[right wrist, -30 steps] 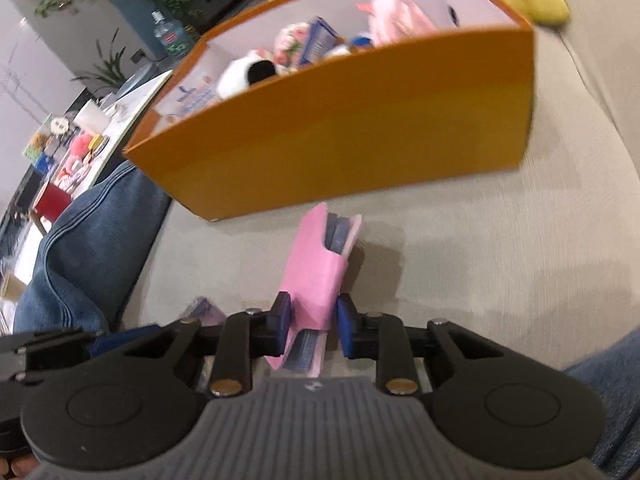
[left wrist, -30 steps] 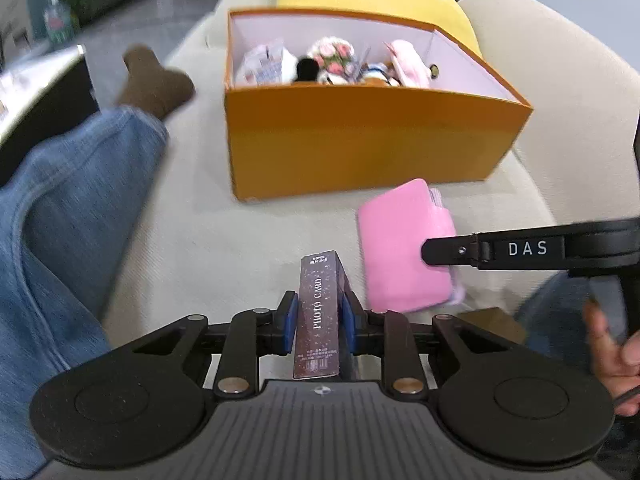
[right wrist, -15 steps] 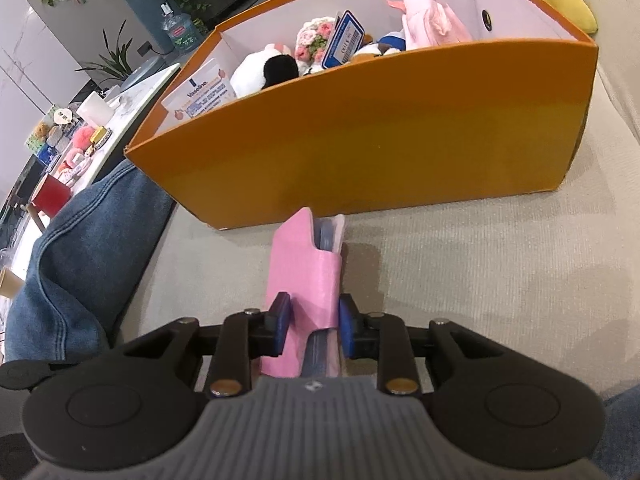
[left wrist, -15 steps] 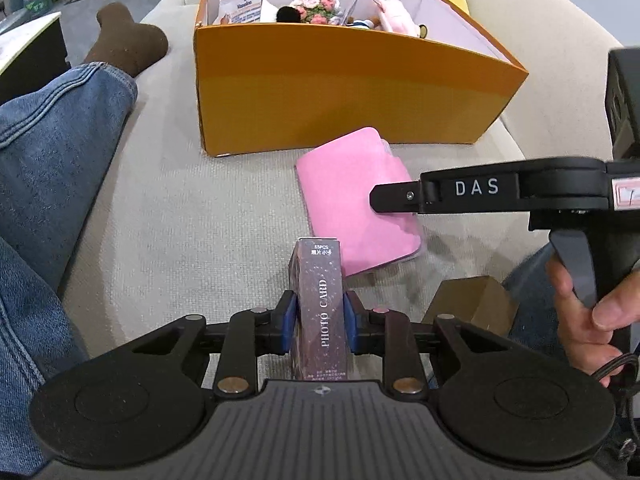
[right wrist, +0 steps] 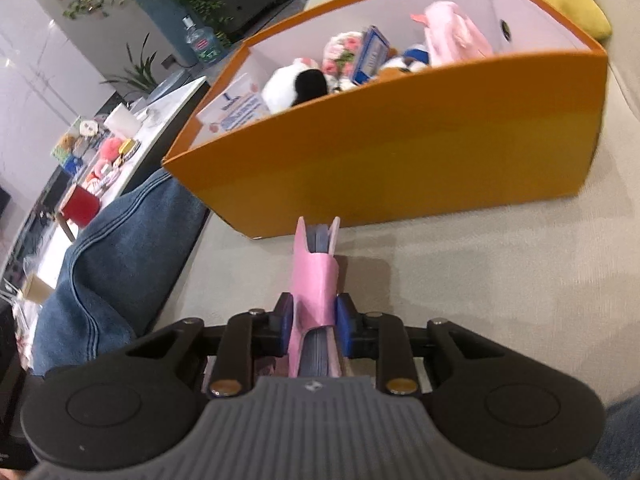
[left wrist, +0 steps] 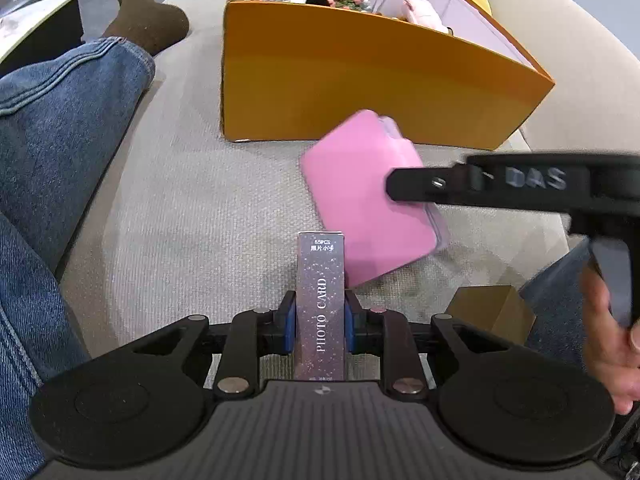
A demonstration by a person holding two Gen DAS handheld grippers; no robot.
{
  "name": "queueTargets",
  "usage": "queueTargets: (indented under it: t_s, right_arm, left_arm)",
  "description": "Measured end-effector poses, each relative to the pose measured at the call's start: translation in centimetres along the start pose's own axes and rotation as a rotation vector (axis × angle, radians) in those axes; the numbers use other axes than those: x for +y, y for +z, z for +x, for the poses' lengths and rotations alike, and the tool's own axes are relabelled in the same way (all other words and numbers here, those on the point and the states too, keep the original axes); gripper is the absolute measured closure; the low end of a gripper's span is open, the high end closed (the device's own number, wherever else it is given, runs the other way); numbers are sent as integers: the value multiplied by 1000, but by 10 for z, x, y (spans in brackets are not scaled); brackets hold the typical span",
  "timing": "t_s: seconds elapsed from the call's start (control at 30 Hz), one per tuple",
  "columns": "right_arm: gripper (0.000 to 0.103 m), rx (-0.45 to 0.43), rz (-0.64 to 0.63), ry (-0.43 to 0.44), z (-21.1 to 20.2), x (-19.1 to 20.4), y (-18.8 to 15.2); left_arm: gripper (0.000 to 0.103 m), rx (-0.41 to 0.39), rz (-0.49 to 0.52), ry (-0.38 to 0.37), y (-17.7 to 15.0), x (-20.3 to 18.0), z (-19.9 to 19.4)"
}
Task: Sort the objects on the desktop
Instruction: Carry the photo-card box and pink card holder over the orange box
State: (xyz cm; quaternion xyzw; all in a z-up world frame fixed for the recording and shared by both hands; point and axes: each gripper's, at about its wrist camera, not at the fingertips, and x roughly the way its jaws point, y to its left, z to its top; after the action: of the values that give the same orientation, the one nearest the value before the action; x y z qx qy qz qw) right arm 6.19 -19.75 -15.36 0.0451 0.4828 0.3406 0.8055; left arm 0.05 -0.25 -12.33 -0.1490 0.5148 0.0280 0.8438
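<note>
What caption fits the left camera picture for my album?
Left gripper pinches a photo card box beside a pink pouch, facing the orange box.

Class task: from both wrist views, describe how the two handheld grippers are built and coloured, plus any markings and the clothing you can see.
Both the left gripper and the right gripper are black, with blue pads, brass-coloured pivot pins and a ribbed grey body. The right one's side reads DAS in white. The person wears blue jeans and a brown sock.

Matt orange cardboard box (left wrist: 372, 80), coarse woven beige sofa cloth (left wrist: 200, 216), glossy speckled card packet (left wrist: 320, 304), smooth pink case (left wrist: 360, 196), blue denim (left wrist: 60, 128)
</note>
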Motion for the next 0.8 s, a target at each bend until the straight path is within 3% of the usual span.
queueTargets:
  t_s: [0.13, 0.3, 0.4, 0.57, 0.8]
  right_arm:
    - [78, 35, -15, 24, 17, 8, 4]
    - [80, 4, -12, 2, 8, 10, -3]
    - [80, -40, -14, -31, -12, 6, -5]
    - [80, -112, -36, -61, -60, -2, -1]
    - [80, -219, -50, -85, -126, -17, 32]
  left_arm:
    - [77, -1, -8, -2, -2, 1, 0]
    - [78, -11, -34, -18, -1, 4, -5]
    - [78, -36, -16, -2, 3, 1, -15]
    - [78, -94, 25, -55, 22, -14, -44]
    - [78, -206, 112, -173, 83, -52, -87]
